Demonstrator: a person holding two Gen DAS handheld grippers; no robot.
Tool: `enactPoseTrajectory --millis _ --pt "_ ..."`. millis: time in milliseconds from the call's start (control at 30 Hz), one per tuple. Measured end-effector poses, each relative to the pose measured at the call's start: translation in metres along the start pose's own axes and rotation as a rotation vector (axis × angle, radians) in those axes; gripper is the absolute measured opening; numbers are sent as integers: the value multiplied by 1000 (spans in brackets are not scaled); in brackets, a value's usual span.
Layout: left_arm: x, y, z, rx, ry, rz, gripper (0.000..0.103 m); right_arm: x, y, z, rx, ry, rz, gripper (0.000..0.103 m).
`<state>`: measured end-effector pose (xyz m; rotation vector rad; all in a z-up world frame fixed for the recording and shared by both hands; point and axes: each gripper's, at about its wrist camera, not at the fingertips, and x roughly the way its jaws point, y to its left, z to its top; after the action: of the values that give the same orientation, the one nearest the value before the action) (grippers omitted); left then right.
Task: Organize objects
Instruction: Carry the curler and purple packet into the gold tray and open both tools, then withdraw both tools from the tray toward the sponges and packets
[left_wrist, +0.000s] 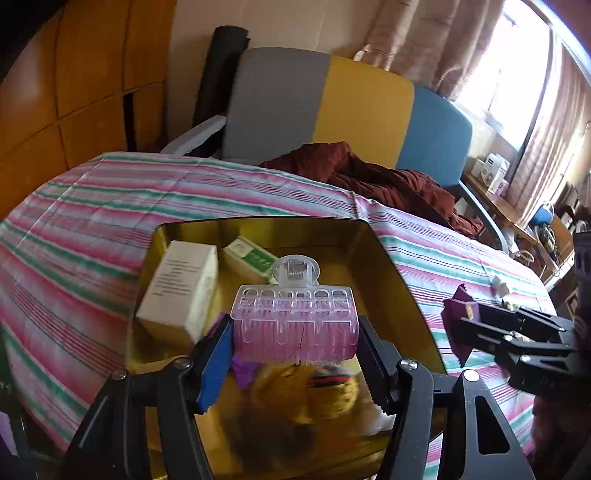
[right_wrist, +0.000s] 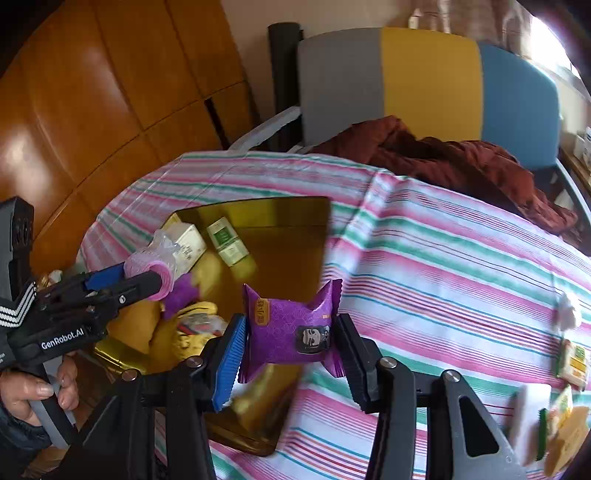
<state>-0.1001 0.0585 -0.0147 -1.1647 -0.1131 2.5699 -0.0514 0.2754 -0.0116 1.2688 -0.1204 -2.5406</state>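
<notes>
My left gripper is shut on a pink hair roller with a clear clip, held above the gold tin box; it also shows in the right wrist view. The tin holds a white carton, a green-and-white box, a yellow packet and a purple item. My right gripper is shut on a purple snack packet, held over the tin's near right edge; it also shows in the left wrist view.
The tin sits on a pink, green and white striped cloth. Several small packets and a white item lie at the right. A dark red garment lies on the grey, yellow and blue chair behind. Wooden panels stand at left.
</notes>
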Motion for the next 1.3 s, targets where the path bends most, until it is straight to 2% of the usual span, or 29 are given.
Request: enactPoseTrajectory --millis 233,567,633,700,767,900,1033,1200,1300 --pt "3 6 13 -38 -6 -57 64 12 24 5 -36 13 5 49" --pt "27 -17 57 18 -19 -100 64 30 27 16 -53 33 -12 49" --pt "39 -19 69 10 -11 -105 68 38 27 27 -61 20 -33 53" --pt "45 -17 77 -20 -10 -102 84 45 28 34 -71 4 -67 57" --pt "42 -12 78 -47 -32 -82 85 48 25 39 -58 -1 -86 65" --pt "32 0 63 -54 -41 -49 85 41 17 34 -18 -27 -96 72" --pt "20 8 36 -31 -51 4 85 31 25 23 -53 -43 -147 76" --pt "2 11 3 -6 -63 48 85 8 44 12 -110 -131 -275 76" --pt "-9 11 -12 0 -73 63 85 -8 45 5 -57 -201 -316 77"
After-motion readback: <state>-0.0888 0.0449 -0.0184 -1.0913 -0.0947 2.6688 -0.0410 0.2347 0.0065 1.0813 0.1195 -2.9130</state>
